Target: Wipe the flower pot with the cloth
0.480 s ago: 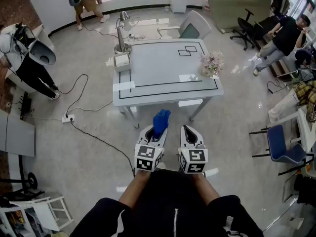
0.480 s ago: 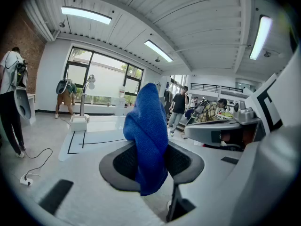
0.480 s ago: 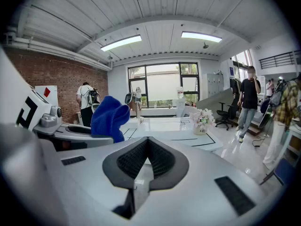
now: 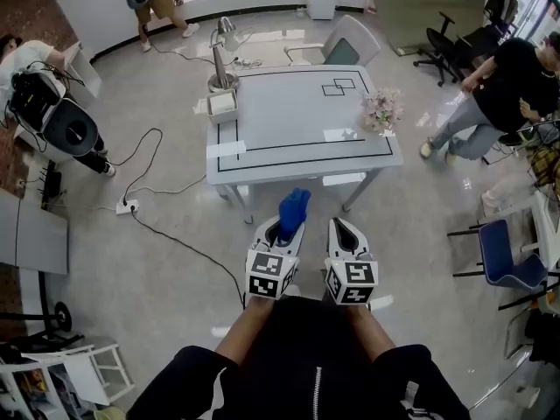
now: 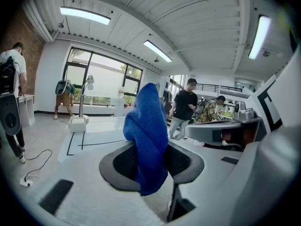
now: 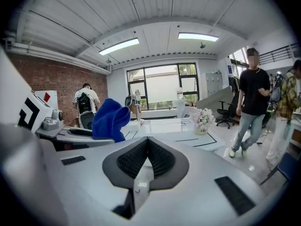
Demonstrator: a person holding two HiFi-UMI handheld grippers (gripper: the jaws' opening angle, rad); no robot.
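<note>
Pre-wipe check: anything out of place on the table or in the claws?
Nothing stands out: flower pot upright on the table, blue cloth gripped in the left claw, right claw shut and empty.

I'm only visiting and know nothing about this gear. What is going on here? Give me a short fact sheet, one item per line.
Left tongs: closed on a blue cloth, which sticks up out of them
Right tongs: closed, nothing in them
Flower pot: on the white table, near its right edge, untouched
Also on the table: lamp and white box at the left edge
Position: both tongs held low, short of the table
Wiping: not begun
</note>
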